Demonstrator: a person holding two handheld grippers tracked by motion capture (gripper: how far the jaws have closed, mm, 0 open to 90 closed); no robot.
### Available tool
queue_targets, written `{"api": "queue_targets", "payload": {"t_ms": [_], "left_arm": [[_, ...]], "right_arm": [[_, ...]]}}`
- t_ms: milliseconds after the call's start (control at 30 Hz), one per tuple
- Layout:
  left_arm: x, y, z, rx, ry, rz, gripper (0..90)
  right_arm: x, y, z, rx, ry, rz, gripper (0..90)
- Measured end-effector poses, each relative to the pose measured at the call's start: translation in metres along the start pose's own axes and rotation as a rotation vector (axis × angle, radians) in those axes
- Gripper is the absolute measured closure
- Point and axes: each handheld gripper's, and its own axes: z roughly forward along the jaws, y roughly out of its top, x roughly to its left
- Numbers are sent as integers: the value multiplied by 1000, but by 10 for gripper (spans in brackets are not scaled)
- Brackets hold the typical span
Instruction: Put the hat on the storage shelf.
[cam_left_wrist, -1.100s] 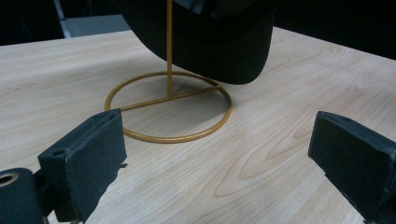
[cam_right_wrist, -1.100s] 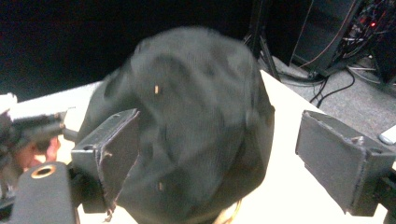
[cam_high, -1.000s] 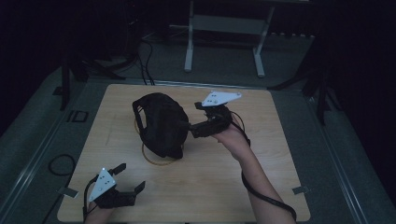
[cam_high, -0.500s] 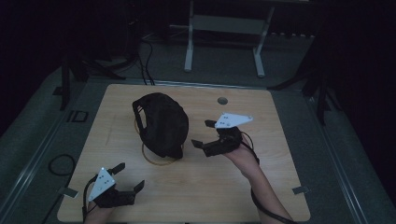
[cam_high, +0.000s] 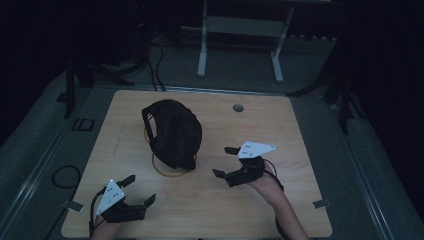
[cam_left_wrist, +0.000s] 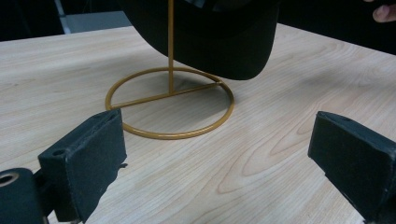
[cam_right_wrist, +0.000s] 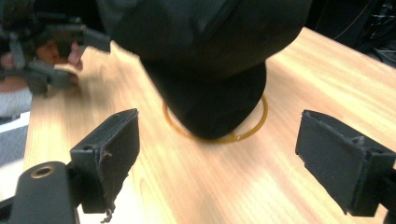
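A black cap hangs on a gold wire stand with a ring base, near the middle of the wooden table. My left gripper rests open at the table's front left, its jaws facing the stand's ring and the cap's brim. Right of the cap, my right gripper is open and empty, pointing left at the cap and the ring. The left gripper also appears far off in the right gripper view.
A round hole sits in the table's far right part. Beyond the table stands a white frame on the dark floor, with cables to its left. Bare wood lies on the table's right side and along its front edge.
My right gripper has drawn back from the cap, moving toward the front right of the table and lower. The left gripper has stayed in place.
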Motion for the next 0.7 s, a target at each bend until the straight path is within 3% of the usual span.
{"api": "queue_targets", "payload": {"t_ms": [400,700], "left_arm": [[0,0,1,6,-8,-2,46],[0,-1,2,11,-11,2,52]], "right_arm": [[5,-36,-3,6,23,15,133],[6,-63,-4,56,29,22,134]]}}
